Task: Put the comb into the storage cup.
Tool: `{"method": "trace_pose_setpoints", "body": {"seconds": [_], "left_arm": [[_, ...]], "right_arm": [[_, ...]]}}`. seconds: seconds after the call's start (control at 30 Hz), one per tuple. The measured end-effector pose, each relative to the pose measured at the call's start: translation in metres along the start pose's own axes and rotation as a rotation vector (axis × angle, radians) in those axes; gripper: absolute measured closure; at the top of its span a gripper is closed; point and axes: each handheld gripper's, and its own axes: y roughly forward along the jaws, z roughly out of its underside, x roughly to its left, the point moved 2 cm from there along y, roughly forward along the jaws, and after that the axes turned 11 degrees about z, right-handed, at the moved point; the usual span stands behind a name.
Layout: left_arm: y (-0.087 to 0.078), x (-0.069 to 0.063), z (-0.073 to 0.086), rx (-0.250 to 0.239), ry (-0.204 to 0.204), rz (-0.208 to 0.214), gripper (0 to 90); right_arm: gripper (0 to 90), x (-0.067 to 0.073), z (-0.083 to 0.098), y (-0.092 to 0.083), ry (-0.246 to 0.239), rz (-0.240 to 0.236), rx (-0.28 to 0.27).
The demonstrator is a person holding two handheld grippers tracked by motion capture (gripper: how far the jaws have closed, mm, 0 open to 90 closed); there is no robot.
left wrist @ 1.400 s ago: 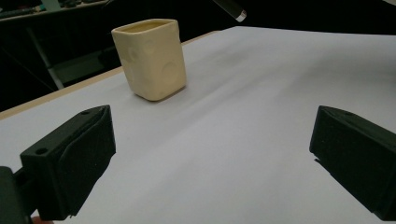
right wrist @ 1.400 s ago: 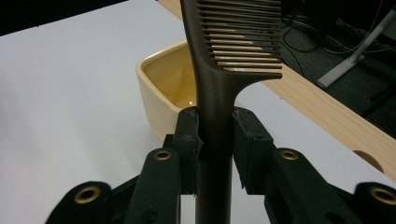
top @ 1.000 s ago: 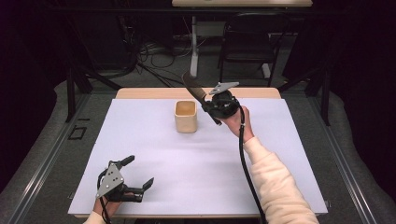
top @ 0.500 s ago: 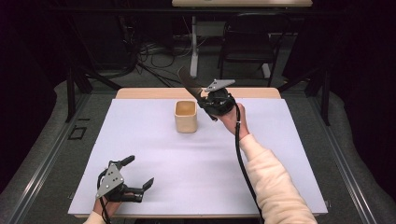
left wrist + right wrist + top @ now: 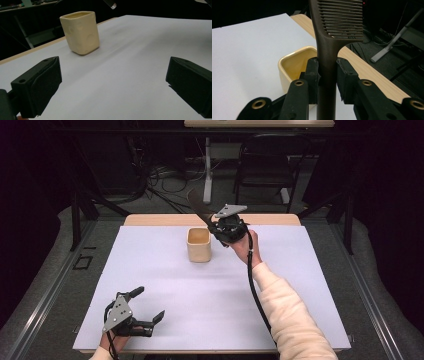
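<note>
Above cup [image 5: 199,245] rim, right tongs [image 5: 216,224] gripping comb [image 5: 329,45]

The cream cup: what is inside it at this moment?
The cream cup shows bare yellowish inner walls. The right gripper and the brown comb it clamps cover the cup's bottom, so that part cannot be judged.

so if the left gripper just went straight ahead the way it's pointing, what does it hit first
Probably the cream cup. The left gripper, jaws open and empty, has only bare white table ahead; the cup stands slightly left of centre, so it might just pass by.
</note>
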Motion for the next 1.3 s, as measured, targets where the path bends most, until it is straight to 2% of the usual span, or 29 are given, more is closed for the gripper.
{"method": "trace_pose_setpoints", "body": {"seconds": [0.5,1.3], "left_arm": [[0.000,0.000,0.000,-0.002,-0.002,0.004,0.2],[0.000,-0.001,0.000,-0.006,-0.002,0.005,0.2]], "right_arm": [[72.6,0.002,-0.002,0.009,0.022,0.006,-0.031],[72.6,0.007,-0.020,0.011,0.022,0.000,-0.081]]}}
